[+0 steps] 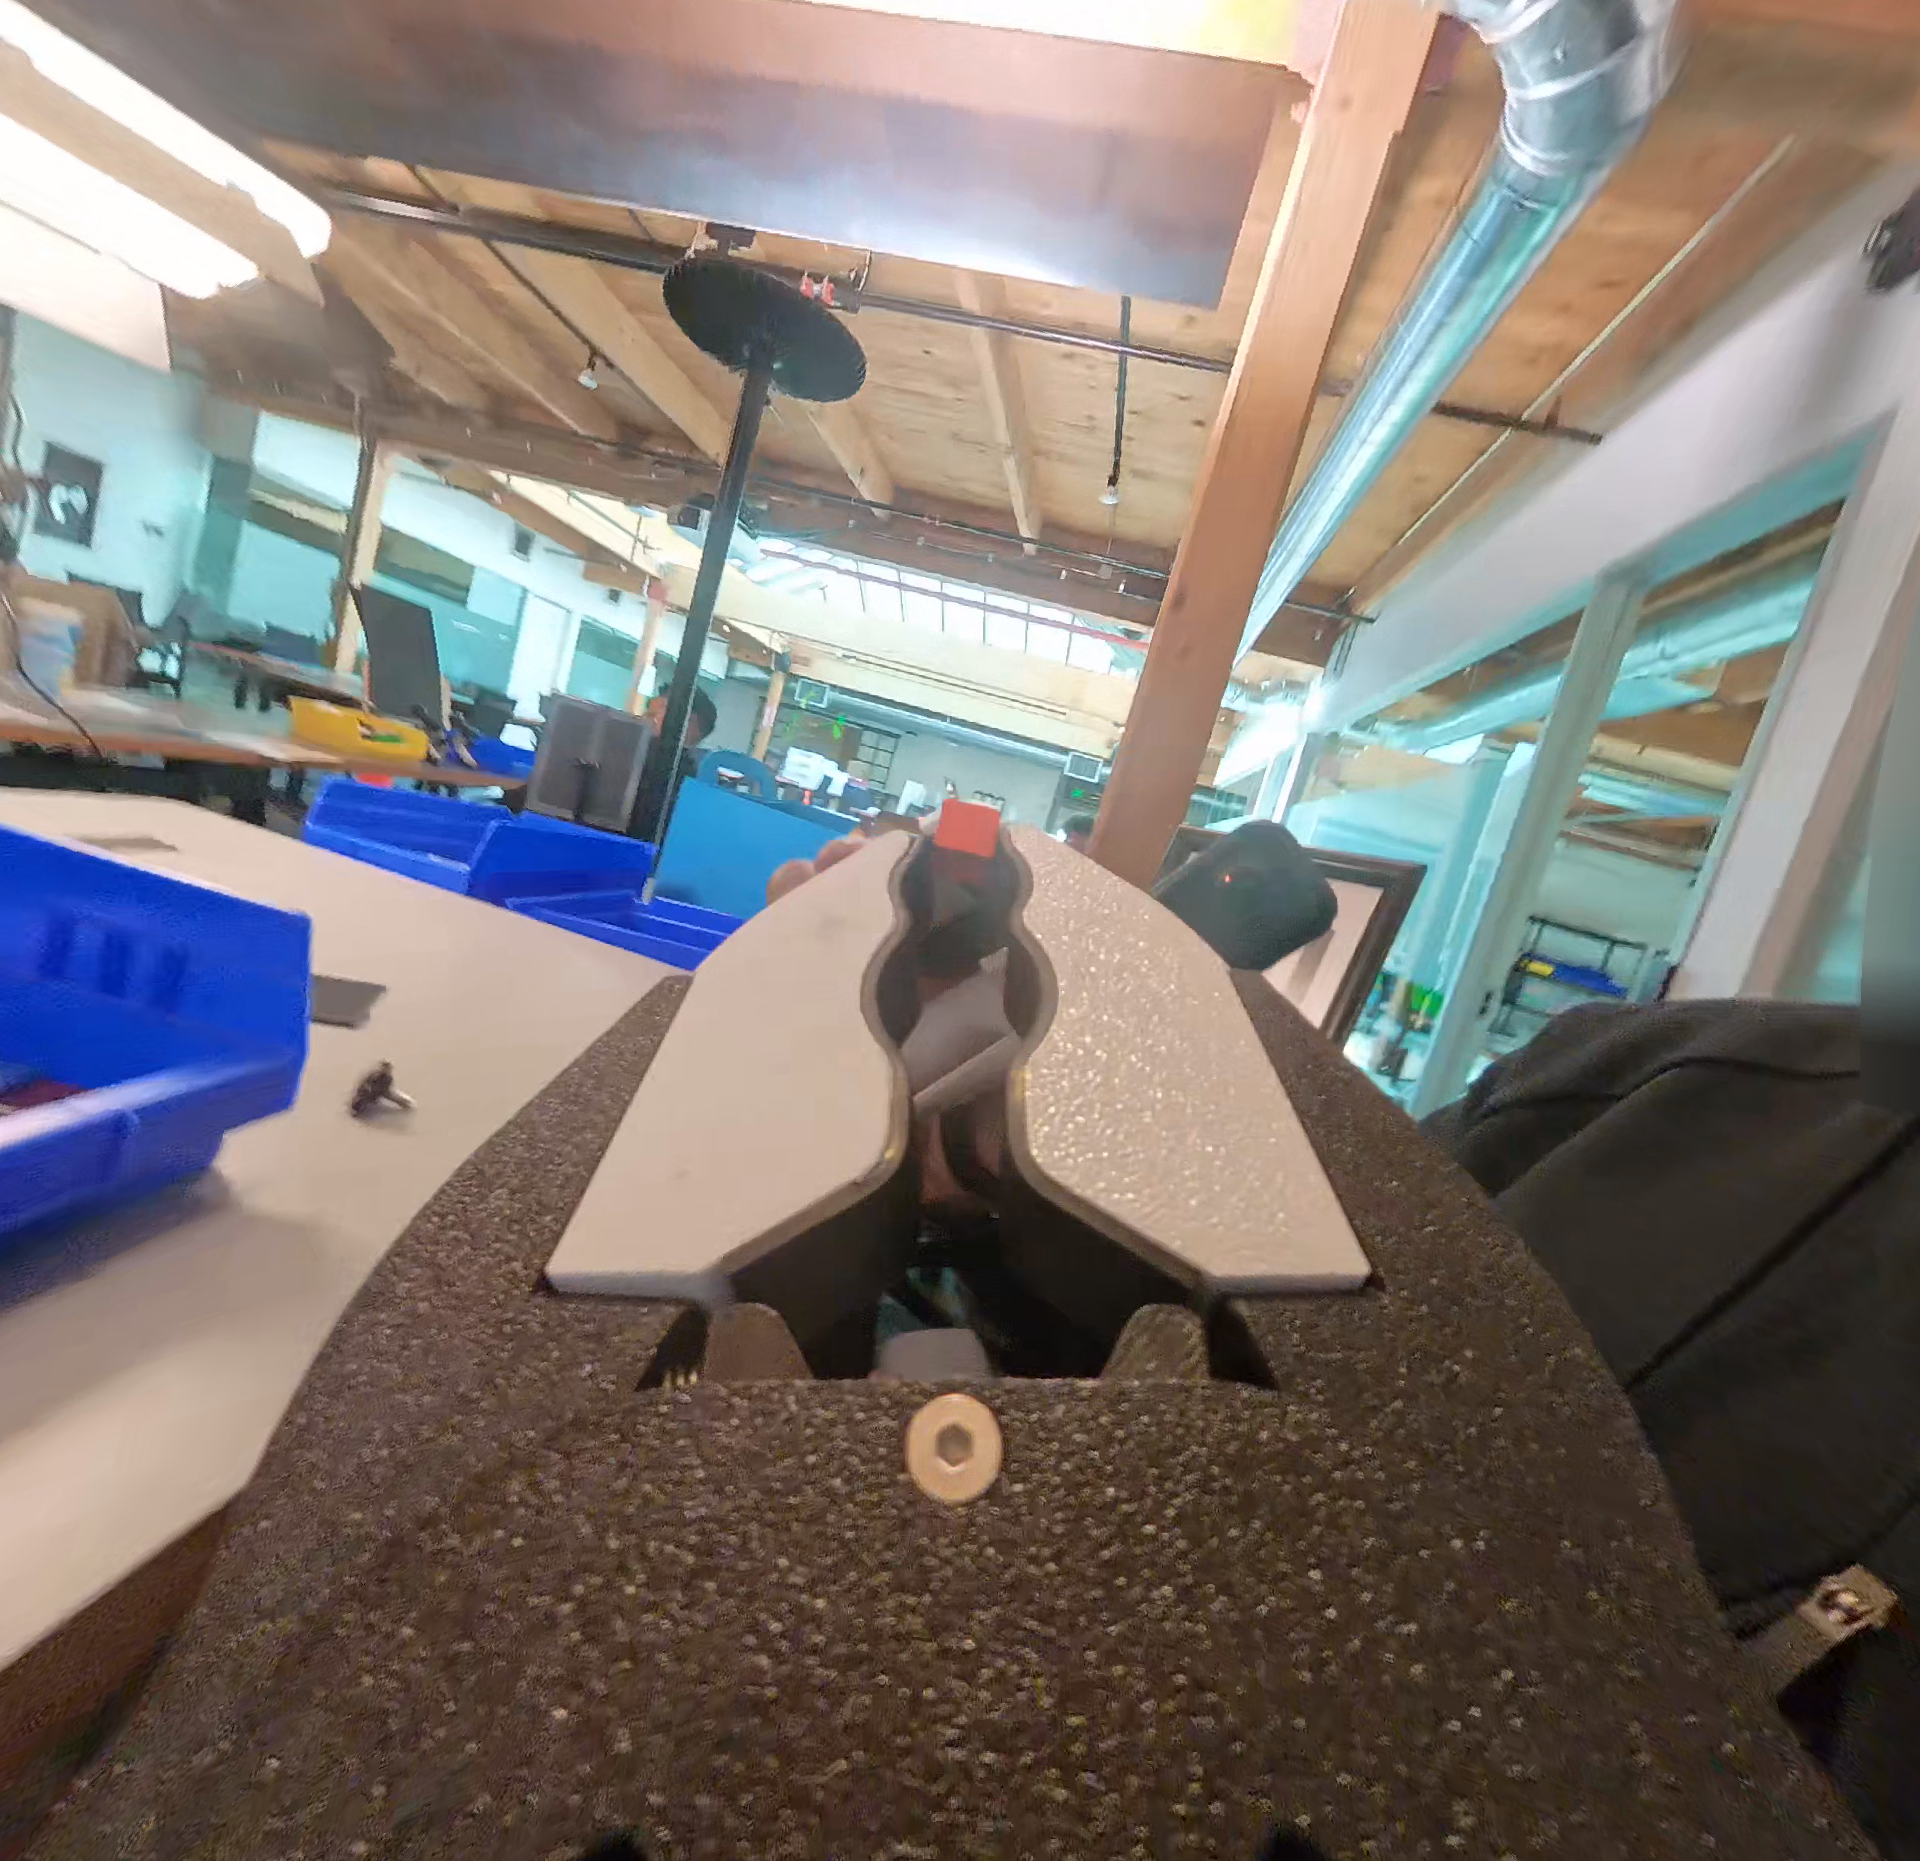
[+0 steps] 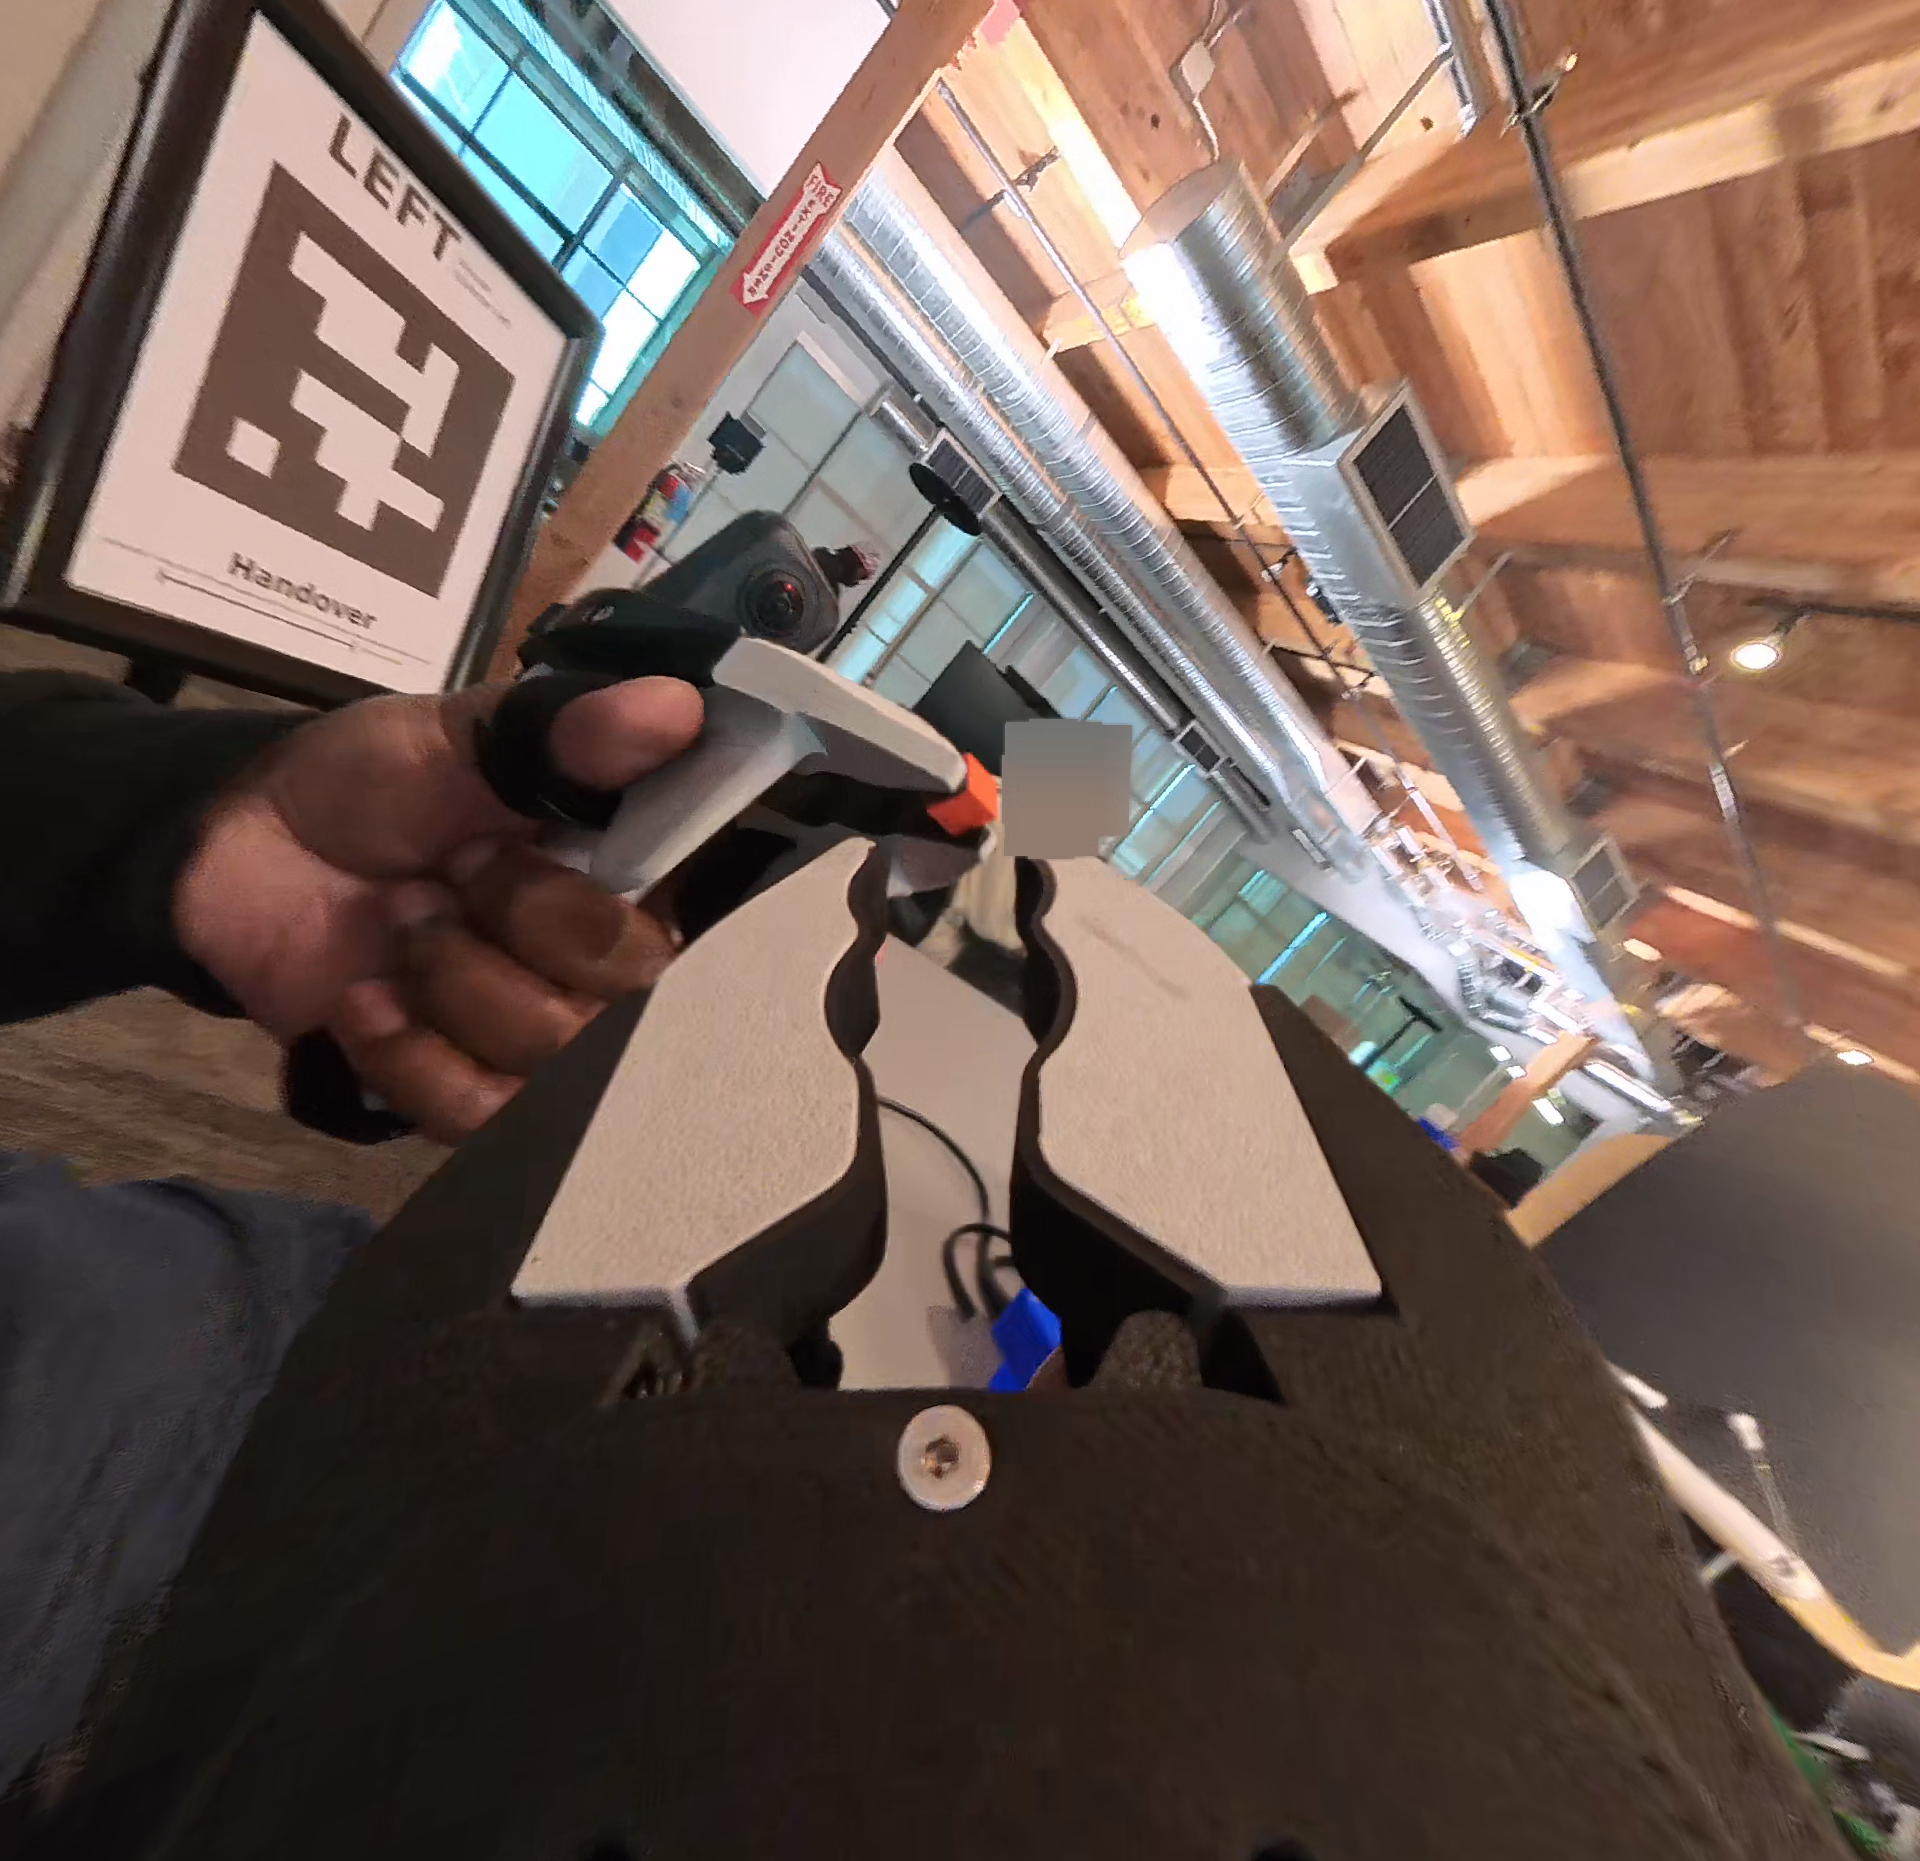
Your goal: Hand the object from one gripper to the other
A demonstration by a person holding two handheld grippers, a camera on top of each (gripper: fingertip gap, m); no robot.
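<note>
A small orange-red block (image 1: 966, 827) sits pinched between the tips of my left gripper (image 1: 958, 861), whose grey fingers are closed on it. In the right wrist view a hand (image 2: 416, 876) holds that left gripper (image 2: 961, 788) out sideways, with the block (image 2: 958, 812) at its tip. My right gripper (image 2: 945, 876) is open and empty. Its fingertips are just below the block, and I cannot tell if they touch it. Parts of the right gripper show through the gap between the left fingers (image 1: 961, 1042).
Blue bins (image 1: 135, 1022) stand on the grey table (image 1: 499, 1032) at the left, with more bins (image 1: 540, 855) farther back and a small dark screw (image 1: 379, 1089) nearby. A framed marker sign (image 2: 301, 377) stands behind the hand. Dark fabric (image 1: 1714, 1240) is at the right. Both grippers' tips are close together, under 4 cm apart.
</note>
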